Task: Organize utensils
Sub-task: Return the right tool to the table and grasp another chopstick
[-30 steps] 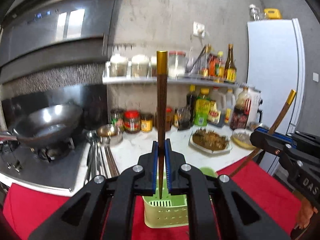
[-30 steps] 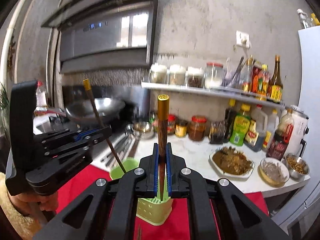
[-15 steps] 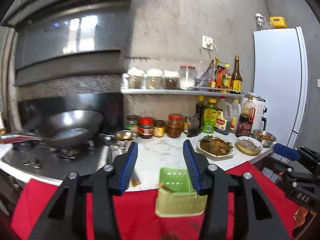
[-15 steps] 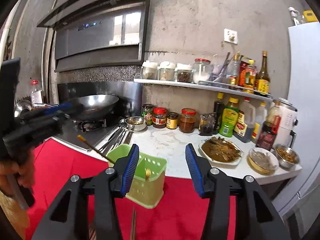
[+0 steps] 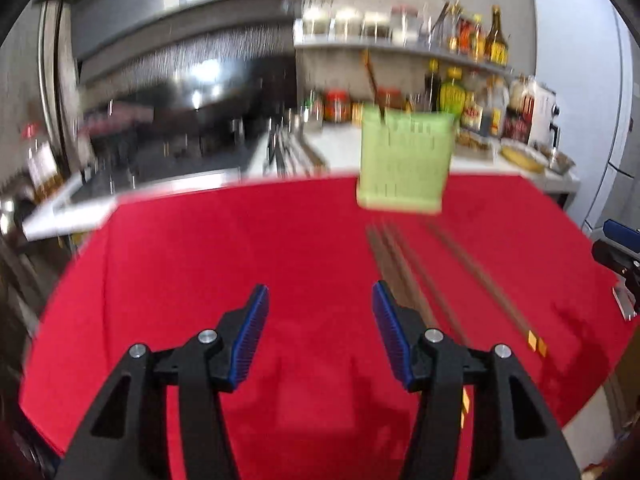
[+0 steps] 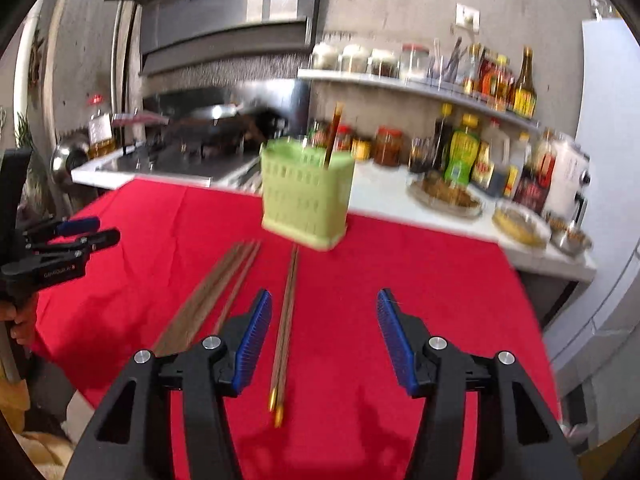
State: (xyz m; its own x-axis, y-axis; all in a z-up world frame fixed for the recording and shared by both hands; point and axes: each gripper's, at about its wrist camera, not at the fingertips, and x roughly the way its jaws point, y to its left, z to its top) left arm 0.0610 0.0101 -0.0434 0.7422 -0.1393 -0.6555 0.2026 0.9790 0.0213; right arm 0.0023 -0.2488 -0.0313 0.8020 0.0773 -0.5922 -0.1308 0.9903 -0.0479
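Right wrist view: my right gripper (image 6: 324,336) is empty, jaws opening. Loose chopsticks (image 6: 285,332) lie on the red desk (image 6: 420,280) just before the green holder (image 6: 306,196). My left gripper (image 5: 318,334) is likewise empty and opening. Advise descending squarely over one pair, gripping mid-shaft.

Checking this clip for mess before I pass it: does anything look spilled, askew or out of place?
Nothing looks spilled or damaged. Several chopsticks lie loose on the red cloth in front of the green utensil holder, which stands upright with chopsticks already in it. That fits an unfinished tidy-up. Both views are motion-blurred.
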